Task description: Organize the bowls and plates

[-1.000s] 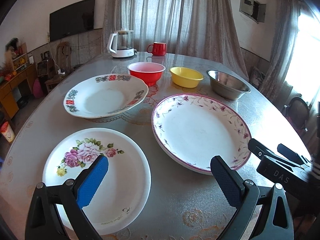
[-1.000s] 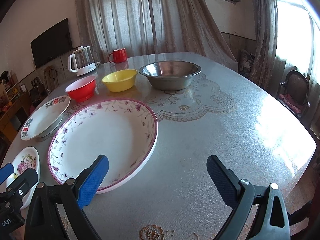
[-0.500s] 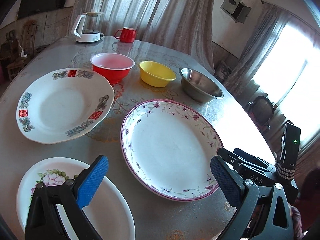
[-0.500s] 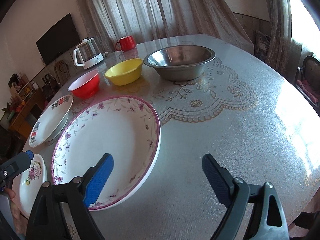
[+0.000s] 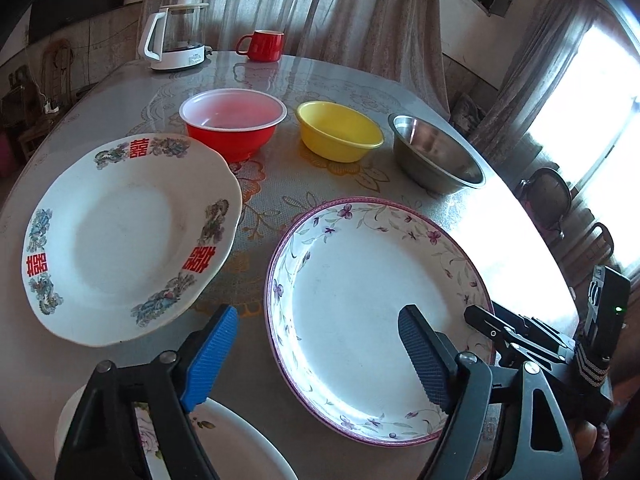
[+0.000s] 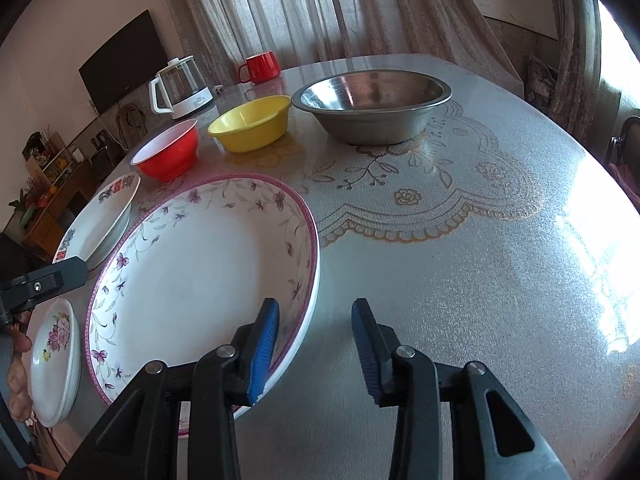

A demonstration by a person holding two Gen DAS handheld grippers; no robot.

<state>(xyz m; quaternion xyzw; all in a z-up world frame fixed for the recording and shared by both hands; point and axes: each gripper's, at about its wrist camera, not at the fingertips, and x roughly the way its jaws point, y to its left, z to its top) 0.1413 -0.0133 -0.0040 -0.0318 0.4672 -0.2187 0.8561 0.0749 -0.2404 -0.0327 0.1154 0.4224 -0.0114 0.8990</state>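
A large plate with a purple flower rim [image 5: 376,312] [image 6: 192,276] lies on the table in front of both grippers. My left gripper [image 5: 316,356] straddles its near left rim, and its jaws are closing with the pads clear of the plate. My right gripper [image 6: 316,344] straddles the plate's right rim; its jaws are closing too, narrower, and do not press on it. A plate with red characters [image 5: 120,240] sits to the left and a small rose plate [image 5: 232,448] at the near left. Red [image 5: 232,120], yellow [image 5: 340,130] and steel [image 5: 436,156] bowls stand in a row behind.
A glass kettle [image 5: 176,36] and a red mug [image 5: 264,46] stand at the table's far edge before the curtains. The round table [image 6: 480,260] has bare cloth to the right of the large plate. Chairs stand beyond its right edge.
My left gripper has moved right, from over the rose plate to the large plate's left rim. My right gripper has come closer to the plate's right rim. Both pairs of jaws have narrowed, the right far more.
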